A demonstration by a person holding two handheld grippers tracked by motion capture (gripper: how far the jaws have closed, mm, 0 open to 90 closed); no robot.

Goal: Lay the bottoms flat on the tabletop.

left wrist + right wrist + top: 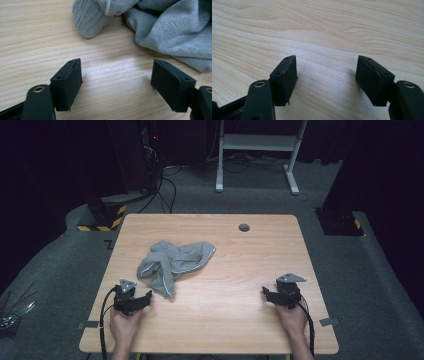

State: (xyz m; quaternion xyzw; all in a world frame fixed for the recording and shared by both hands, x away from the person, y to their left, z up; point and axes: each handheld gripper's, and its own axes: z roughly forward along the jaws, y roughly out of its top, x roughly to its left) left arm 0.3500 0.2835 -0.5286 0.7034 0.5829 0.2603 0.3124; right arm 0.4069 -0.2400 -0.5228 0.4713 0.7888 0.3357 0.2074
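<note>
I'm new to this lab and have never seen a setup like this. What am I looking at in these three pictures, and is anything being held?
A person sits at a wooden table and holds a hand tool with a two-jaw claw in each hand. The high view looks down from above: the left claw is at the lower left, the right claw at the lower right. The other two pictures come from small cameras riding on the claws, looking along their black jaws. On the table lies a crumpled grey garment; the left gripper view shows it just ahead of the left claw, not touching. The right claw faces bare wood. Both claws stand open, and nothing is held.
</note>
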